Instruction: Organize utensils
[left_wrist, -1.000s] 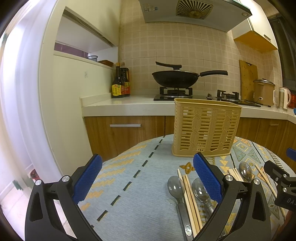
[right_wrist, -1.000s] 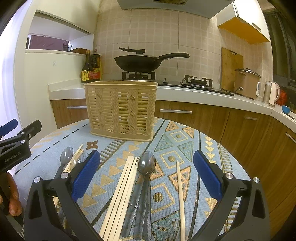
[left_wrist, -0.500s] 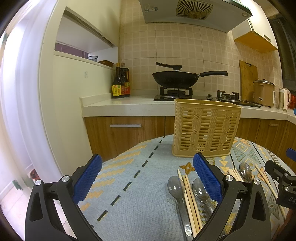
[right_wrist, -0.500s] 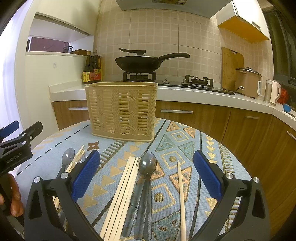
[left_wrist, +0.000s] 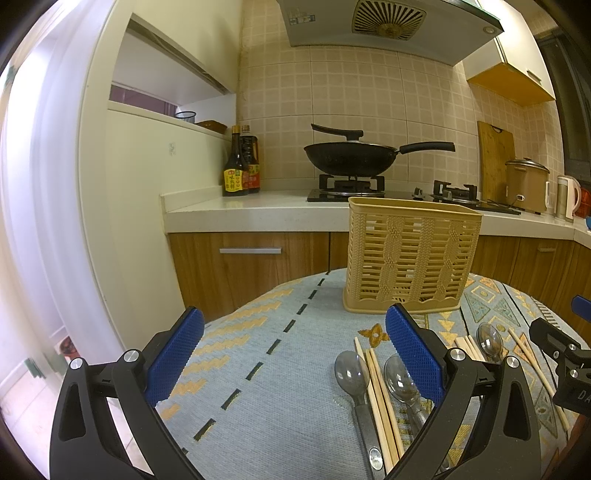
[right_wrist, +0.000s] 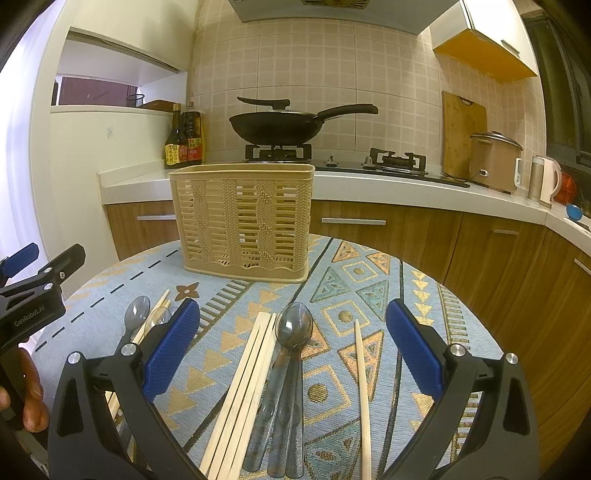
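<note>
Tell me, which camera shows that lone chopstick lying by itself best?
The right wrist view: the single chopstick lies in full sight between the open hand-held gripper's fingers. The left wrist view shows it only at the far right edge, partly hidden.

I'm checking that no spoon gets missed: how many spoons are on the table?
3 show: the left spoon, the second spoon beside it, partly hidden, and the middle spoon, which looks like a nested stack, so more may be hidden there.
</note>
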